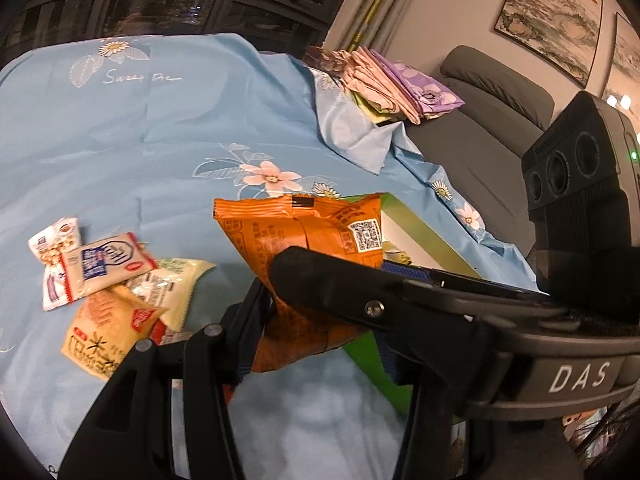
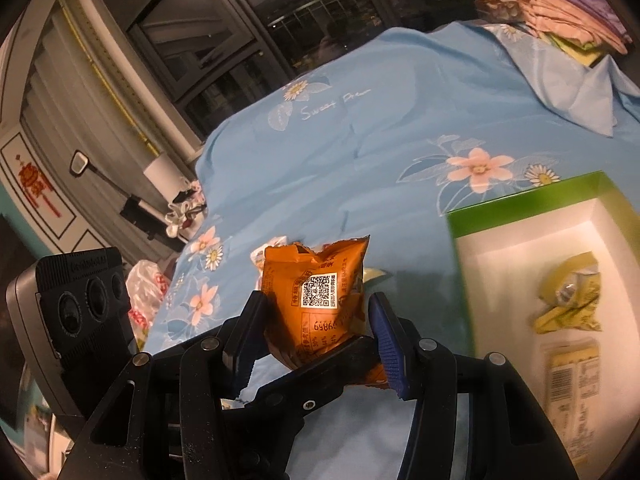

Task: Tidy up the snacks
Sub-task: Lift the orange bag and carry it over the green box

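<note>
An orange snack packet (image 1: pixel 304 248) with a QR code is held upright above the blue floral cloth. It also shows in the right wrist view (image 2: pixel 320 300). My left gripper (image 1: pixel 316 320) is shut on its lower part. My right gripper (image 2: pixel 316 328) is around the same packet, its jaws a little wider than the packet, and whether its pads (image 2: pixel 386 336) press it I cannot tell. A green box with a white inside (image 2: pixel 520 204) lies to the right and holds a yellow-green packet (image 2: pixel 568 296) and a pale packet (image 2: pixel 572 376).
A pile of several snack packets (image 1: pixel 112 280) lies on the cloth (image 1: pixel 160 140) at the left. Folded cloths (image 1: pixel 400 80) are stacked at the far right edge, next to a grey sofa (image 1: pixel 480 112). The green box's edge (image 1: pixel 420 228) is behind the orange packet.
</note>
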Demonstrator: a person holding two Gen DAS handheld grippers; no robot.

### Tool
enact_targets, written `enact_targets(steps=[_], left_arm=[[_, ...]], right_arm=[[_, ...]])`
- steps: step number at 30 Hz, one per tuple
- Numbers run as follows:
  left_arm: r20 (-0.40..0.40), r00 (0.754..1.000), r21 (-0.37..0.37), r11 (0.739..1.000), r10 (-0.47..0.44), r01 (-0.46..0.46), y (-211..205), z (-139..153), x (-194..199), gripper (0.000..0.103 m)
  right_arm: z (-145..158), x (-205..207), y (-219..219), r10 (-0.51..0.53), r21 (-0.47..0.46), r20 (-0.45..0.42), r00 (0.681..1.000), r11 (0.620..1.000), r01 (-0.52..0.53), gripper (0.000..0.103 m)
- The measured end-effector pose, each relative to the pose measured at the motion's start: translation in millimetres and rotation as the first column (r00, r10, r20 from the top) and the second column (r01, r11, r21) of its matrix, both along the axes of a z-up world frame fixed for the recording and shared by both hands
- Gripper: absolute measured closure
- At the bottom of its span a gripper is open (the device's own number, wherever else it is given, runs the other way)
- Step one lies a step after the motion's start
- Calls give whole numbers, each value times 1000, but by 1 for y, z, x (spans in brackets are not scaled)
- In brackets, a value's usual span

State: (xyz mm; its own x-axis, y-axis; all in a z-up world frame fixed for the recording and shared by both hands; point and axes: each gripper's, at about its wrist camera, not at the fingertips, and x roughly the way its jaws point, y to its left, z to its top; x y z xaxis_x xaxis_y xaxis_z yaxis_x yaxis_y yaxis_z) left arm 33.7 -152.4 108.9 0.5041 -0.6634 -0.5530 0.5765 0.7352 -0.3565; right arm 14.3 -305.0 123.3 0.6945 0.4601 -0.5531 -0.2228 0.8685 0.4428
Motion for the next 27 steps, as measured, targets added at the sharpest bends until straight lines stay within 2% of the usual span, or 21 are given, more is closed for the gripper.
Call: enact_targets(steps=[14,27], left_arm=[[13,996,44,995,-92,91,-59,22,-12,55],[-3,987,50,986,-161,161,-102,20,-15,55]], right_arm=[[14,-26,-61,-127,111,23,992,986,124,48],[12,-41,-105,-252,169,16,968,955,245,48]])
